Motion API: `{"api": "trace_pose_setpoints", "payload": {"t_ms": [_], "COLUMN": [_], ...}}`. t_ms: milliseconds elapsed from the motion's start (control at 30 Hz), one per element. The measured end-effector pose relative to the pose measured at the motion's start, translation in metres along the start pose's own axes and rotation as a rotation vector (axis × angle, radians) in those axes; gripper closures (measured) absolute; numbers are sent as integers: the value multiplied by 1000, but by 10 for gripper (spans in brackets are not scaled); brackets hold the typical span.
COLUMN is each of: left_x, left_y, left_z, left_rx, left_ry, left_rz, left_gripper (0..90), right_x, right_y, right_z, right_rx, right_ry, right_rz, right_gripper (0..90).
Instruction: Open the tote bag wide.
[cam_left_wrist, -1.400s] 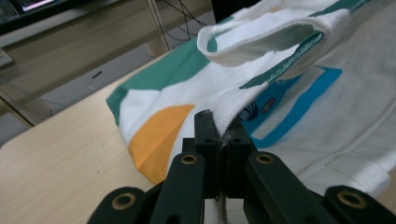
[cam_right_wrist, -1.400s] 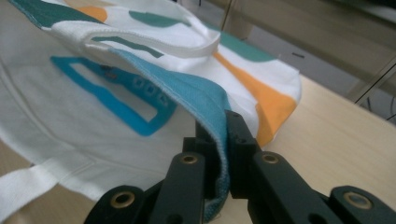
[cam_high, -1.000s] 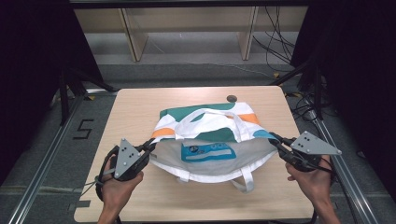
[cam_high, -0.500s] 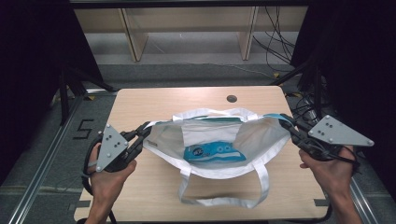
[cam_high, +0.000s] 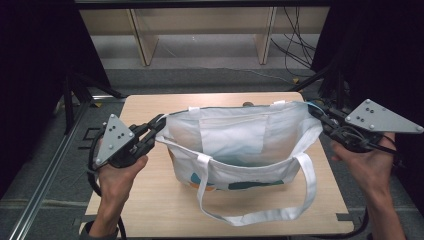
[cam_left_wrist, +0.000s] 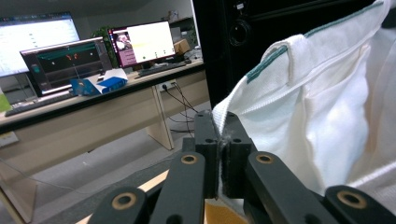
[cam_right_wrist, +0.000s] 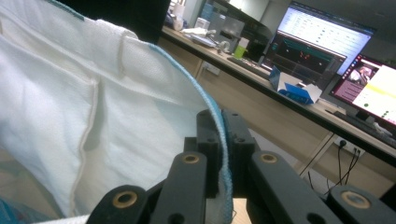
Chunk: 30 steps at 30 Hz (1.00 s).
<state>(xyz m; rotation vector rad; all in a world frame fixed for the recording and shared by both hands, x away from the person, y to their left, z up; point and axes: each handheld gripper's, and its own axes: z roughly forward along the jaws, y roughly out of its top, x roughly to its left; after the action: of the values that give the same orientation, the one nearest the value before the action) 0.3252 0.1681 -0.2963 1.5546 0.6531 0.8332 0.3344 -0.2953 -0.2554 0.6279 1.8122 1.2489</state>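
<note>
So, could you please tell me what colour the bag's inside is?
White; the bag shows it best in the high view.

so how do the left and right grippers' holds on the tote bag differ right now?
The left gripper pinches the tote bag at the rim's left end, where the edge binding is teal-green; the right gripper pinches the rim's right end, where the binding is light blue. In the high view the left one sits lower in the picture, the right one higher and farther out past the table edge. Both are shut on the fabric, stretching the mouth open.
</note>
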Motion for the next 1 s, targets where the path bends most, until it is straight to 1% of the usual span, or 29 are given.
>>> {"api": "trace_pose_setpoints", "payload": {"t_ms": [33, 67, 100, 133, 200, 233, 267, 300, 333, 367, 400, 433, 467, 500, 533, 567, 600, 633, 667, 700, 733, 767, 800, 867, 900, 933, 967, 1000], "left_x": [1, 1, 4, 5, 5, 4, 2, 0, 0, -3, -3, -3, -3, -2, -1, -1, 0, 4, 4, 7, 7, 8, 8, 10, 11, 12, 12, 12], "left_y": [-2, -2, -6, -8, -11, -18, -24, -29, -29, -40, -40, -51, -51, -55, -61, -61, -63, -67, -67, -71, -71, -73, -76, -84, -88, -93, -98, -101], "left_z": [3, 3, 9, 10, 12, 13, 13, 13, 13, 13, 13, 15, 15, 17, 22, 22, 24, 31, 31, 39, 39, 43, 45, 49, 50, 52, 52, 53], "left_rx": [2, 2, 19, 27, 31, 57, 86, 101, 101, 131, 131, 148, 148, 148, 172, 172, 182, 188, 188, 194, 194, 213, 222, 246, 257, 263, 282, 282], "left_ry": [-5, -5, -6, -8, -14, -35, -49, -53, -53, -67, -67, -61, -61, -62, -57, -57, -58, -60, -60, -54, -54, -50, -49, -53, -55, -55, -55, -57], "left_rz": [-2, -2, -11, -10, -17, -10, -1, 4, 4, 3, 3, -12, -12, -22, -21, -21, -24, -49, -49, -51, -51, -48, -48, -76, -84, -93, -95, -97], "left_gripper": [871, 870, 870, 870, 870, 869, 868, 868, 868, 868, 867, 866, 865, 864, 864, 864, 864, 864, 864, 864, 864, 862, 862, 863, 863, 863, 863, 863], "right_x": [-1, -1, -3, -3, -4, -5, -3, -4, -4, -1, -1, 2, 5, 7, 9, 9, 8, 8, 8, 7, 7, 7, 7, 9, 9, 10, 11, 15], "right_y": [-2, -2, -5, -7, -10, -16, -19, -26, -26, -37, -37, -46, -50, -53, -56, -56, -61, -63, -63, -67, -67, -73, -73, -83, -83, -88, -93, -102], "right_z": [3, 3, 8, 10, 12, 15, 15, 17, 17, 19, 19, 21, 23, 26, 28, 28, 33, 35, 35, 39, 39, 44, 44, 49, 49, 52, 54, 57], "right_rx": [7, 7, 24, 36, 40, 50, 61, 74, 74, 88, 88, 102, 112, 125, 140, 140, 139, 147, 147, 160, 160, 179, 179, 198, 198, 198, 207, 230], "right_ry": [6, 6, 3, 5, 11, 8, 4, 9, 9, 25, 25, 32, 23, 19, 10, 10, 21, 23, 23, 24, 24, 18, 18, 29, 29, 32, 39, 47], "right_rz": [12, 12, 16, 25, 16, 9, 30, 12, 12, 35, 35, 35, 27, 15, 21, 21, 21, 37, 37, 43, 43, 39, 39, 61, 61, 61, 71, 70], "right_gripper": [873, 873, 872, 872, 872, 872, 872, 872, 872, 872, 872, 872, 872, 872, 872, 872, 871, 871, 871, 871, 871, 871, 871, 871, 871, 871, 871, 871]}}
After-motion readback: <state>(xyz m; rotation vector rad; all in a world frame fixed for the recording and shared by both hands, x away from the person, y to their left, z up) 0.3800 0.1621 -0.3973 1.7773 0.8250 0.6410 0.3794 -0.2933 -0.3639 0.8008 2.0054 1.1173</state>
